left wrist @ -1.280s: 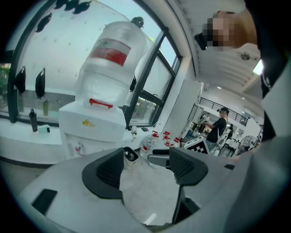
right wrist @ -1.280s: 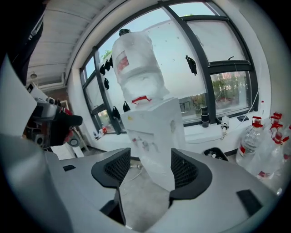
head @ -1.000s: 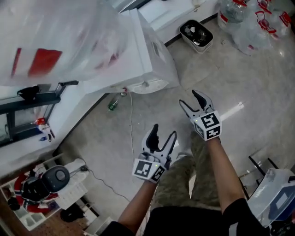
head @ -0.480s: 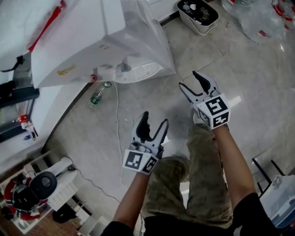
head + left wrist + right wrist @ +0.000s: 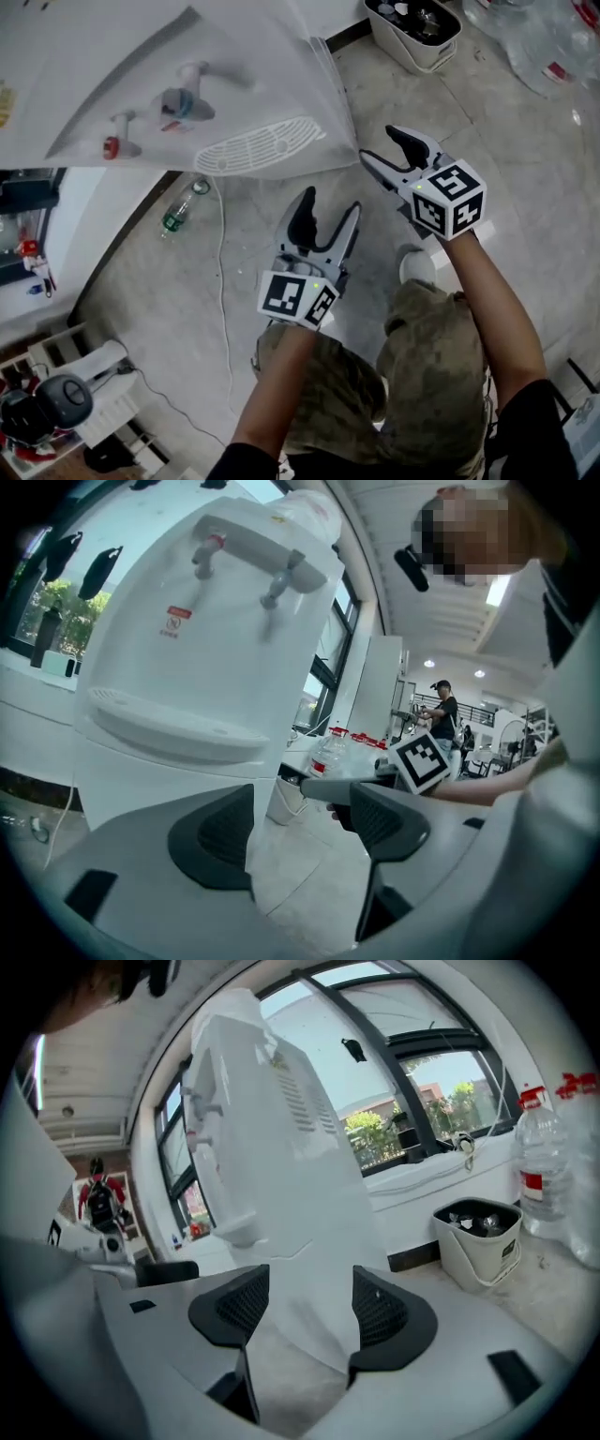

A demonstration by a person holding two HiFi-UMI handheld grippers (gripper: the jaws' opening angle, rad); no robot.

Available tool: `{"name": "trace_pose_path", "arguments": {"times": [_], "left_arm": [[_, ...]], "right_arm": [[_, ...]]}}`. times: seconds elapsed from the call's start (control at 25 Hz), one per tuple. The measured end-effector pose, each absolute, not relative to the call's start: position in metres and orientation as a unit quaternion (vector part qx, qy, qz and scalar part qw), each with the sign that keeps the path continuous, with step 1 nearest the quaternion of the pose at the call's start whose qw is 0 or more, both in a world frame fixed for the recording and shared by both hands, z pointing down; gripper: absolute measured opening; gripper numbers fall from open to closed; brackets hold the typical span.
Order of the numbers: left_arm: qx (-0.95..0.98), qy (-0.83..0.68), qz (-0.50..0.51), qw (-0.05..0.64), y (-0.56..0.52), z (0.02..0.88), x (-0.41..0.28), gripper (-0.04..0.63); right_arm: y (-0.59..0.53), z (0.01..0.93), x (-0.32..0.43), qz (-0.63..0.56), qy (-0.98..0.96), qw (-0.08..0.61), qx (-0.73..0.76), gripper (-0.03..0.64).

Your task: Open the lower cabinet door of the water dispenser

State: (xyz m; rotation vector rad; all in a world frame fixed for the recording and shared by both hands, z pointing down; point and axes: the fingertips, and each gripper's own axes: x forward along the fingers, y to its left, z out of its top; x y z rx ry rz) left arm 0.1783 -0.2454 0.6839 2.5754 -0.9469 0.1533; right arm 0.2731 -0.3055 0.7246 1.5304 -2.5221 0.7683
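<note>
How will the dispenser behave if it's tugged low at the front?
The dispenser is tall and narrow, so it may rock forward. It stands on a glossy tiled floor, so it could slide instead. The white plastic shell looks light for its size; its water load can't be seen.

Left gripper point(image 5: 302, 832), jaws apart with nothing between them, faces the white dispenser point(image 5: 178, 667), two taps point(image 5: 208, 553) above its drip tray point(image 5: 169, 726); right gripper point(image 5: 328, 794) just beyond the right jaw
</note>
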Motion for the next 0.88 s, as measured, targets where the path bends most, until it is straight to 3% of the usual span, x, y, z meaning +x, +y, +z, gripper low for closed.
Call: {"name": "trace_pose_path", "arguments": {"times": [0.16,0.6,0.88], "left_arm": [[0.926,-0.336,0.038,0.169,-0.25,0.701,0.173,0.298],[0.931,-0.335,0.028,0.142,-0.243,0.719,0.141,0.298],[0.931,-0.329,0.027,0.154,-0.241,0.732,0.142,0.298]], "right_arm": [[-0.317,0.724,0.276,0.235,-0.835,0.007,0.498,0.244],[-0.332,0.743,0.23,0.109,-0.889,0.078,0.438,0.253],[-0.343,0.739,0.225,0.077,-0.916,0.064,0.388,0.255]]}}
